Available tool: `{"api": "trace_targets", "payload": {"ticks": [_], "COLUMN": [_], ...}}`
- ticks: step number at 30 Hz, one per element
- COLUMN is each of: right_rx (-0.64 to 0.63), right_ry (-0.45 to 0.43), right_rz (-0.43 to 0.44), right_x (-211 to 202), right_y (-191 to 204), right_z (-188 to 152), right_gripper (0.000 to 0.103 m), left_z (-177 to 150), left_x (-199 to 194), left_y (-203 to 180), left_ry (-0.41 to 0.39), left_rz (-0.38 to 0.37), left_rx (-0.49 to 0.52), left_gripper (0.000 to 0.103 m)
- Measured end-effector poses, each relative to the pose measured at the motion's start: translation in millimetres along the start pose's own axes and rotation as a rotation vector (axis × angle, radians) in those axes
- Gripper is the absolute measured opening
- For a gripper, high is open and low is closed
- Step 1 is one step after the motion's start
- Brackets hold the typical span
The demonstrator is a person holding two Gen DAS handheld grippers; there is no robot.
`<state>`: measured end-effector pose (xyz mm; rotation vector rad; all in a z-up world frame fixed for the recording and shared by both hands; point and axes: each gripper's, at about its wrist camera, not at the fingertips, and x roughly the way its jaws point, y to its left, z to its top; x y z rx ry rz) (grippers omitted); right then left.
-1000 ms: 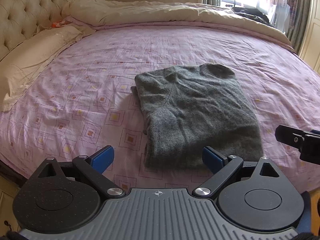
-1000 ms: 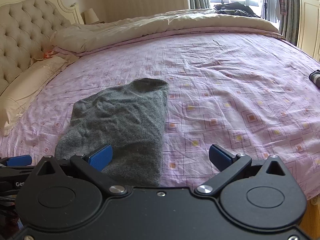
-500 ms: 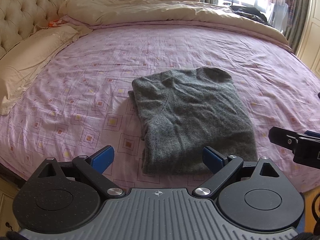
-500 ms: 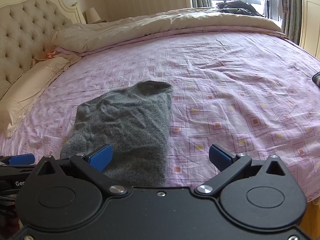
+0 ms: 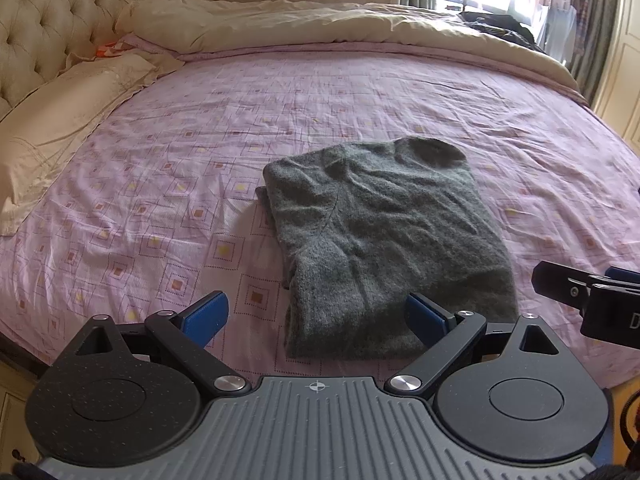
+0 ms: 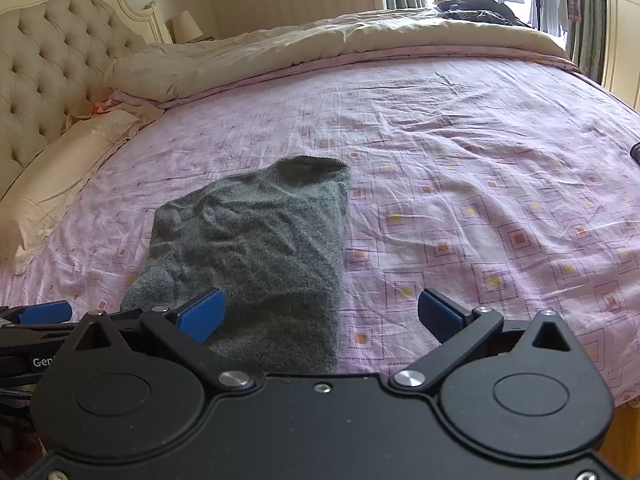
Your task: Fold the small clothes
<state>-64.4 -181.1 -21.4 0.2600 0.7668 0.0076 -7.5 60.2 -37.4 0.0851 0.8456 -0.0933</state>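
A grey knitted garment (image 5: 384, 236) lies folded into a rough rectangle on the pink patterned bedsheet (image 5: 200, 152); it also shows in the right wrist view (image 6: 256, 256). My left gripper (image 5: 316, 316) is open and empty, held just short of the garment's near edge, above the bed's front edge. My right gripper (image 6: 320, 314) is open and empty, over the garment's near right corner. The right gripper's tip shows at the right of the left wrist view (image 5: 588, 292); the left gripper's tip shows at the left of the right wrist view (image 6: 44, 312).
A beige duvet (image 5: 320, 28) is bunched along the far side of the bed. Pillows (image 5: 60, 108) and a tufted headboard (image 5: 52, 12) are at the left. Dark clothes (image 6: 476, 10) lie by the window. A dark object (image 6: 634, 152) sits at the bed's right edge.
Both grippers have drawn back a little toward the bed's near edge, so the garment sits slightly farther off. Both stayed open and empty. The garment has not moved.
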Motion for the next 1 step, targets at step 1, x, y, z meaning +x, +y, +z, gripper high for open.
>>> {"api": "trace_targets", "payload": {"ticks": [1], "right_rx": [0.001], "right_ry": [0.001], "right_rz": [0.000], "right_x": [0.4], "right_y": [0.0], "right_z": [0.2], "right_gripper": [0.103], "left_z": [0.1], "left_x": [-0.2], "left_y": [-0.9], "left_ry": [-0.006], "left_rz": [0.005], "left_rx": [0.008], "left_gripper": [0.096]}}
